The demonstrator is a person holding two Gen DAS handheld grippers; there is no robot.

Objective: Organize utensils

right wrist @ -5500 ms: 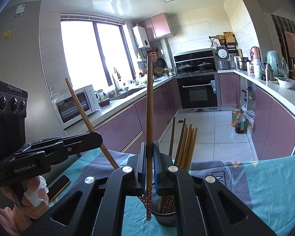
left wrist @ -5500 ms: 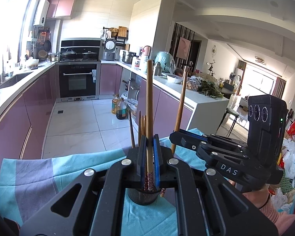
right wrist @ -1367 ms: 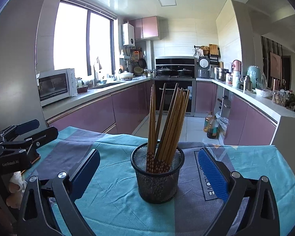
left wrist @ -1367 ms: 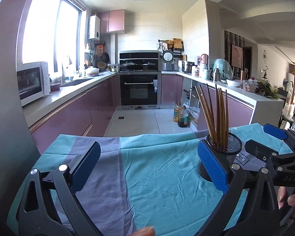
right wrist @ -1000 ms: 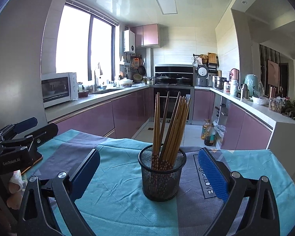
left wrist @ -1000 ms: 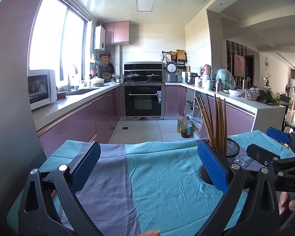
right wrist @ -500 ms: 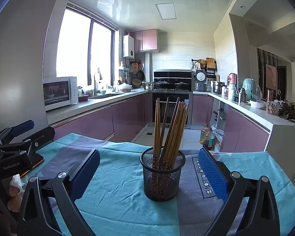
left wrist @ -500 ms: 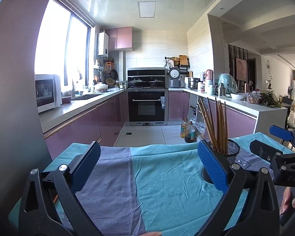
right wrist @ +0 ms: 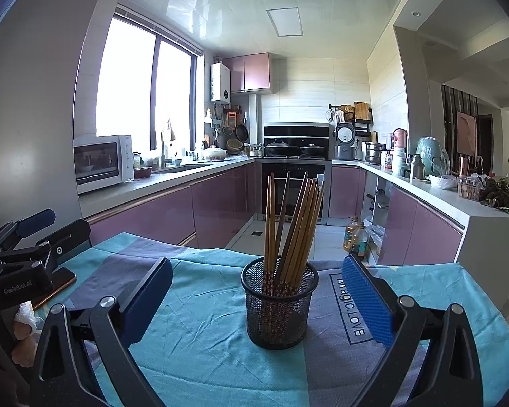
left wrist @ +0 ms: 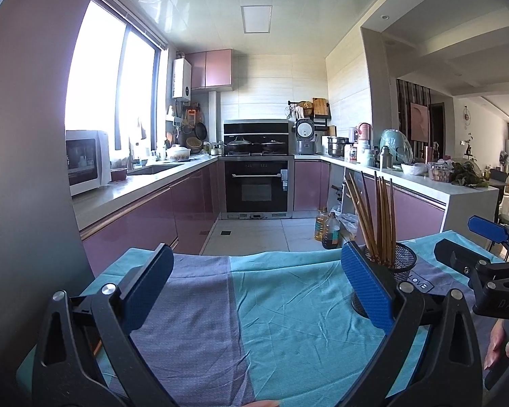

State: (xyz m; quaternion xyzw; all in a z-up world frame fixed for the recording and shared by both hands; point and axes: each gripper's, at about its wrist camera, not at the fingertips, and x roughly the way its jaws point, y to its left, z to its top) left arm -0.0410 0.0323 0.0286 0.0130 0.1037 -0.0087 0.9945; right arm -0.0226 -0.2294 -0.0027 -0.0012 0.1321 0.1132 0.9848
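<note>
A black mesh holder (right wrist: 278, 308) stands upright on the cloth, filled with several wooden chopsticks (right wrist: 290, 224) that fan out above its rim. My right gripper (right wrist: 258, 291) is open and empty, its blue pads wide apart on either side of the holder and a little nearer to me. My left gripper (left wrist: 254, 278) is also open and empty over bare cloth. In the left wrist view the holder (left wrist: 402, 263) sits to the right, partly hidden behind my right-hand pad (left wrist: 366, 288). Each gripper shows at the edge of the other's view.
A teal and grey-purple tablecloth (right wrist: 200, 346) covers the table. A phone (right wrist: 56, 286) lies near its left edge under the left gripper's body. Beyond the table's far edge are purple kitchen cabinets, an oven (left wrist: 256, 190), a microwave (right wrist: 101, 162) and oil bottles (left wrist: 325, 229) on the floor.
Earlier, each gripper was shut on a chopstick above the holder. Both are open now and those chopsticks stand in the holder. Over the last second both grippers drew back slightly.
</note>
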